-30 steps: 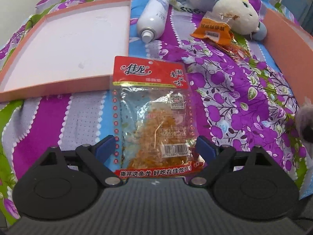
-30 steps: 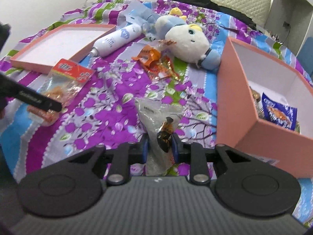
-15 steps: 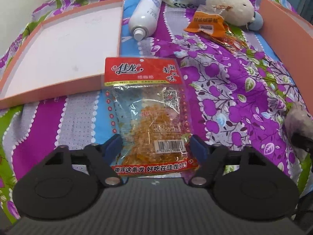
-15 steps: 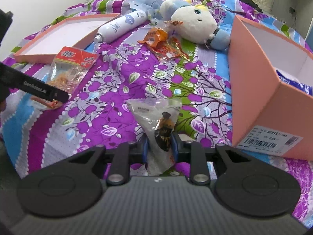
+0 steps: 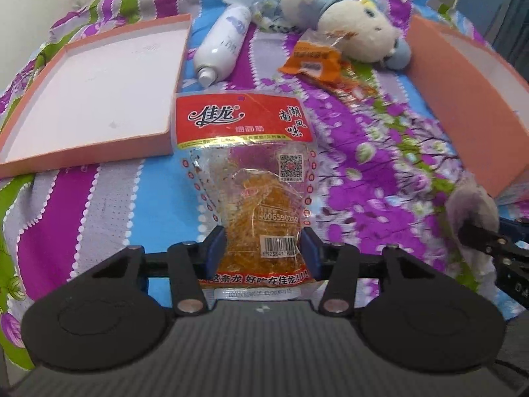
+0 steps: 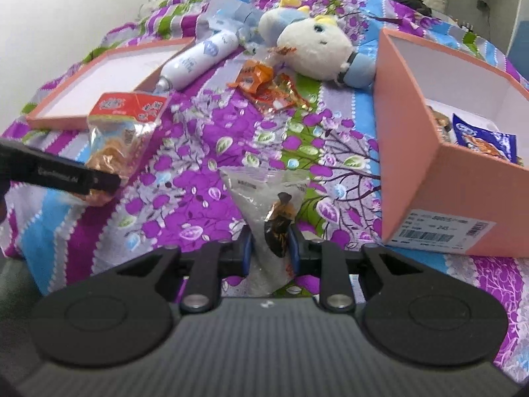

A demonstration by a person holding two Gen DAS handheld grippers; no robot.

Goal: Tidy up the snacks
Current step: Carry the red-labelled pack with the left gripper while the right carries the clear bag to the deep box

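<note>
My left gripper (image 5: 263,248) is shut on the lower end of a red-topped clear snack bag (image 5: 246,172) with orange strips, lifted off the bed. It also shows in the right wrist view (image 6: 124,122). My right gripper (image 6: 269,248) is shut on a clear bag with a dark candy (image 6: 271,205), held above the bedspread left of the pink box (image 6: 429,152). The box holds a blue snack packet (image 6: 482,139). Orange snack wrappers (image 6: 267,89) lie on the bed near the plush toy.
A pink box lid (image 5: 89,89) lies at the left. A white spray bottle (image 5: 223,46) and a white plush toy (image 6: 314,49) lie at the back. The purple floral bedspread (image 6: 198,152) covers the bed.
My left gripper has closed on the red-topped snack bag and lifted it. My right gripper has kept its hold on the clear bag and shifted slightly left of the box.
</note>
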